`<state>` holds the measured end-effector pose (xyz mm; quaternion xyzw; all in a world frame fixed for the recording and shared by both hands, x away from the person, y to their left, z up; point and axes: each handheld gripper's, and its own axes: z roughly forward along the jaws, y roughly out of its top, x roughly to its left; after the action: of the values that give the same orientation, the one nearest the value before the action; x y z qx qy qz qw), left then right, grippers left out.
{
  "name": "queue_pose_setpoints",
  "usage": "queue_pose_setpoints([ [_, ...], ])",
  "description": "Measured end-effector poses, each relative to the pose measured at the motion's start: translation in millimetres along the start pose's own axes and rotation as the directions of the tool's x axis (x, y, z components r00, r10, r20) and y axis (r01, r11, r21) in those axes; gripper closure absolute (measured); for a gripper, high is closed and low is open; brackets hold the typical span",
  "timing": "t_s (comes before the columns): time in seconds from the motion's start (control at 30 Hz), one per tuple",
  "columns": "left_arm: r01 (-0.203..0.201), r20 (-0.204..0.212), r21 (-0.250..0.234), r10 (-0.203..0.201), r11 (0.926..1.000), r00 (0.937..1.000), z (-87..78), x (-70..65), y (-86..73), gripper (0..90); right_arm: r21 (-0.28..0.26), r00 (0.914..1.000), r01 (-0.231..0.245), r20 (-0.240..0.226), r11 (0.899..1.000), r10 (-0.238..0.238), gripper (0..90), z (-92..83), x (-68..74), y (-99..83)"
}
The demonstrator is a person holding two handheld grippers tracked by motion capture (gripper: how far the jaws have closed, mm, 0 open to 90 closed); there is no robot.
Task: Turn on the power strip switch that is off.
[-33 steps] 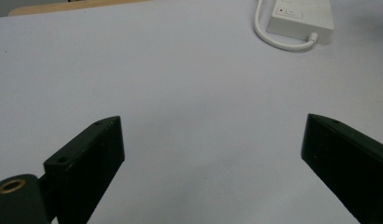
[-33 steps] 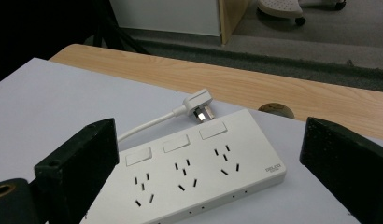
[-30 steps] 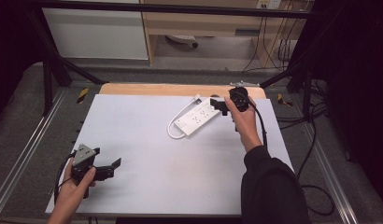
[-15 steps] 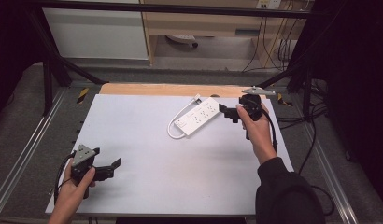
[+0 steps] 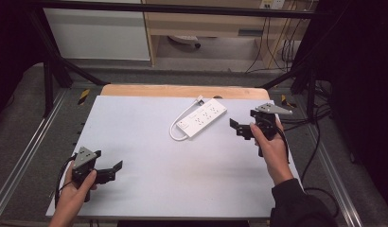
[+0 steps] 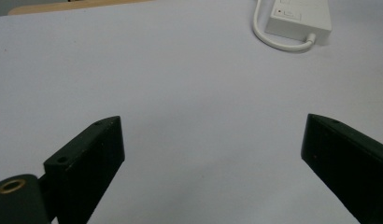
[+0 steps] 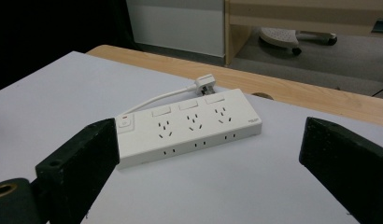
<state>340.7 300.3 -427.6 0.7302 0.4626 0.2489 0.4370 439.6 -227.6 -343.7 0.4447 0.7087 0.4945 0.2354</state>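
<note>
Right gripper (image 5: 240,129) held above the table's right side, jaws spread wide, nothing between them, pointed at the white power strip (image 5: 202,117) just to its left. Strip flat at far centre of the white table (image 5: 149,189), lying diagonally, its cord (image 5: 180,118) looping round the near-left end, plug (image 7: 205,82) by the far wooden edge. Small mark on the strip's face, too small to read. Left gripper (image 5: 114,169) at the near left corner, jaws likewise wide, empty. Broad bare surface between the two.
</note>
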Motion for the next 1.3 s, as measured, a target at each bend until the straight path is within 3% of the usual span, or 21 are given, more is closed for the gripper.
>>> queue_pose_setpoints([
  [0.27,0.004,-0.002,-0.002,-0.004,1.0,1.0,-0.7,0.0,-0.3,6.0,-0.021,0.9995,0.03,0.01,0.999,-0.03,4.5,-13.9,4.3,-18.0],
  [0.57,0.007,-0.002,-0.001,-0.007,1.0,1.0,-0.9,-0.5,-0.5,6.0,-0.019,0.9999,0.015,0.007,1.0,-0.015,4.6,-26.7,3.8,-41.9],
  [1.3,0.011,0.003,-0.007,-0.011,0.9999,0.9999,-3.1,-3.1,-0.4,6.1,0.008,0.9999,0.008,0.011,1.0,-0.009,4.6,-35.5,7.1,-90.0],
])
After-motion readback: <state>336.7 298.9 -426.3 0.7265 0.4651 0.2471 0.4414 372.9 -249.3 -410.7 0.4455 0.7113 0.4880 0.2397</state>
